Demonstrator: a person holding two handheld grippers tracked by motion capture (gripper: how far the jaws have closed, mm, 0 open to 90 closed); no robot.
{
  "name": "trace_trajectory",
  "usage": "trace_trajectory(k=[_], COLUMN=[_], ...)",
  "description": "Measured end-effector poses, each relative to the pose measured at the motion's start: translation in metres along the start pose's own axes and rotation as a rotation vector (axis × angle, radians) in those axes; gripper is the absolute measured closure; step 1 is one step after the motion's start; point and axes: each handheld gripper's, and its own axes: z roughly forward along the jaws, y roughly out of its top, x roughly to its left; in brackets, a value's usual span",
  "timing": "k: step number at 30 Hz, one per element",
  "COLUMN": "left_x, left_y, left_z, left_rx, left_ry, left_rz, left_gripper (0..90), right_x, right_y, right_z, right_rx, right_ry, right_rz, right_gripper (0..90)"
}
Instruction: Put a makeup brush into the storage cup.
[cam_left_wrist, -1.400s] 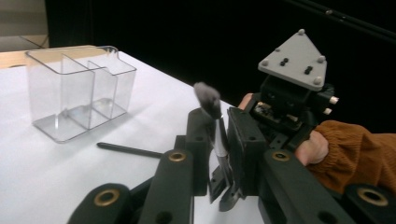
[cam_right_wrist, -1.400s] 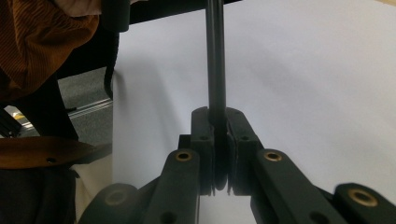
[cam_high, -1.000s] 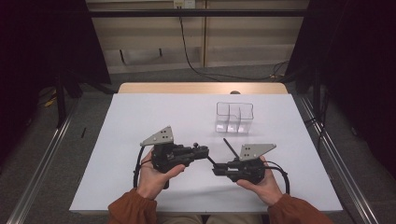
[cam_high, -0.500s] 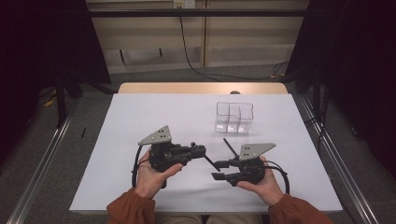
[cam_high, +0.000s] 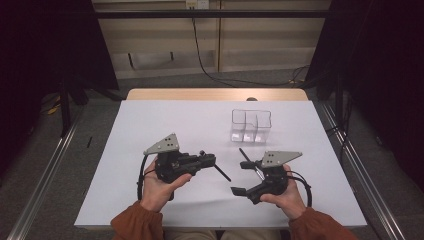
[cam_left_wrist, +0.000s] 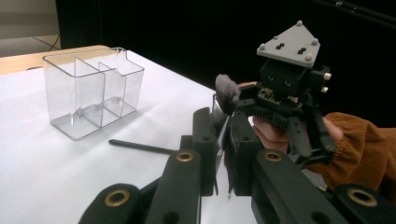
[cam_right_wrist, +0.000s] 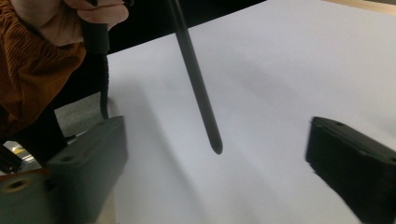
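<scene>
My left gripper (cam_high: 212, 161) is shut on a make-up brush (cam_left_wrist: 227, 93) with a grey fluffy head, just below the silver ferrule. The brush's thin black handle (cam_high: 223, 174) slants out toward my right gripper (cam_high: 241, 178). That gripper's jaws have just been opening and now stand wide apart. In the right gripper view the handle (cam_right_wrist: 194, 74) hangs between the jaws and touches neither. A second thin black stick (cam_high: 242, 152) lies on the white table sheet beside the right gripper. A clear divided organiser (cam_high: 251, 125) stands empty farther back.
The white sheet (cam_high: 165, 125) covers the table, with a strip of wooden edge (cam_high: 215, 94) at the back. Metal rails (cam_high: 45, 185) run along both sides, and dark curtains hang to the left and right. Both hands rest near the front edge.
The right gripper's jaws, shut close to the left gripper's tips before, have swung wide open and let go of the brush handle. The left gripper keeps hold of the brush.
</scene>
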Motion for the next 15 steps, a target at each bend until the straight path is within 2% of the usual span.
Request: trace_trajectory(k=[3, 9, 11, 15], left_x=[0.0, 0.0, 0.001, 0.002], left_y=[0.002, 0.008, 0.01, 0.012], left_z=[-0.002, -0.01, -0.013, -0.017], left_rx=[0.001, 0.021, 0.026, 0.043], left_ry=[0.002, 0.016, 0.018, 0.03], left_rz=[-0.001, 0.02, 0.018, 0.018], left_gripper=[84.0, 84.1, 84.1, 84.1], right_x=[0.001, -0.001, -0.001, 0.0], right_y=[0.0, 0.0, 0.001, 0.0], right_z=[-0.001, -0.004, -0.007, -0.01], right_rx=[-0.005, -0.002, -0.016, -0.023], right_ry=[-0.005, -0.019, -0.056, -0.087], right_rz=[-0.019, 0.001, 0.006, -0.003], right_gripper=[0.4, 0.6, 0.4, 0.6])
